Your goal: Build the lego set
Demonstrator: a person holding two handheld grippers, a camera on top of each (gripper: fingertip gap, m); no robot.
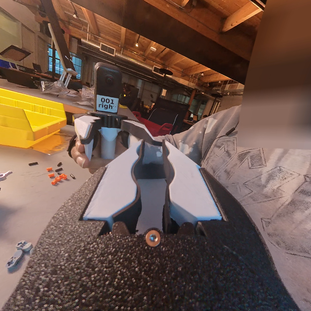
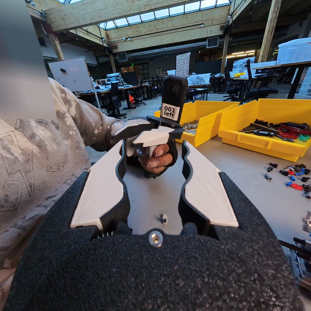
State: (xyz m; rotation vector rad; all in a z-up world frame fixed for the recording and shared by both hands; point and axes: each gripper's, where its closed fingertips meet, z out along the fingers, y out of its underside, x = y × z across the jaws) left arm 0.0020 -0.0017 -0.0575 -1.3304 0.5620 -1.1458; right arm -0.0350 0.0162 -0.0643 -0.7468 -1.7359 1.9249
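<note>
The white-and-black left gripper [image 1: 152, 144], fingers narrowly apart, and the matching right gripper [image 2: 154, 144], fingers wide apart, both hold nothing; small orange and black plastic pegs [image 1: 57, 176] lie loose on the grey tabletop [image 2: 151, 193] at the left gripper's nine o'clock.

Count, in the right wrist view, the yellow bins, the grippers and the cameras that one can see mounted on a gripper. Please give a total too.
Yellow bins: 2
Grippers: 2, the right gripper and the left gripper
Camera, mounted on the left gripper: 1
Total: 5
</note>
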